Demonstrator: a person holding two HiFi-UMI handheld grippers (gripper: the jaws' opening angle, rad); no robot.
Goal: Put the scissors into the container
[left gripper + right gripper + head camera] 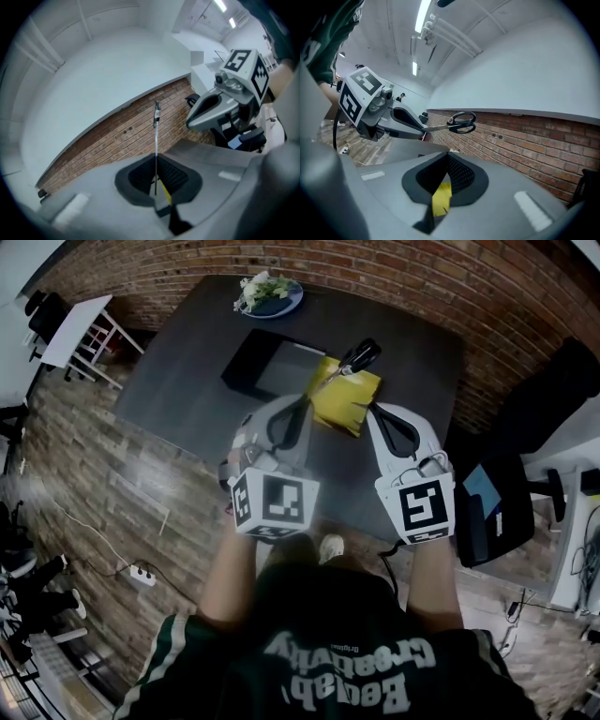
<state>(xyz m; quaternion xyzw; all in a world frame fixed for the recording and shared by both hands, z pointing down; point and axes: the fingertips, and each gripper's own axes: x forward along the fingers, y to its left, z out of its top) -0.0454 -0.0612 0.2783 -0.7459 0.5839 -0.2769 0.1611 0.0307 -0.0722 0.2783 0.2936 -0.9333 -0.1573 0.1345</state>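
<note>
A dark grey rectangular worktop [187, 381] stands against a red brick wall [450, 287]. On it lies a shallow black rectangular container [242, 369] with a paler grey floor. Just to its right, and touching it or nearly so, lies a crumpled yellow cloth-like piece [354, 401]. A blue plate [286, 306] carrying white and green flowers sits at the far edge.

The left gripper [307, 401] is raised above the worktop, its tongs closed on the blades of a pair of steel scissors with black loop handles [351, 364]. The scissors are in the air over the yellow piece, beside the container and not in it. Their long axis runs on from the tongs, away from the person and towards the brick wall. The handles lead at the far end and the blade tips are hidden in the grip. From the left gripper view the scissors [155, 140] show edge-on, as a thin line rising out of the pads.

The right gripper [374, 410] hovers level beside the left, its tongs drawn together on nothing, with yellow showing below through the slit
</note>
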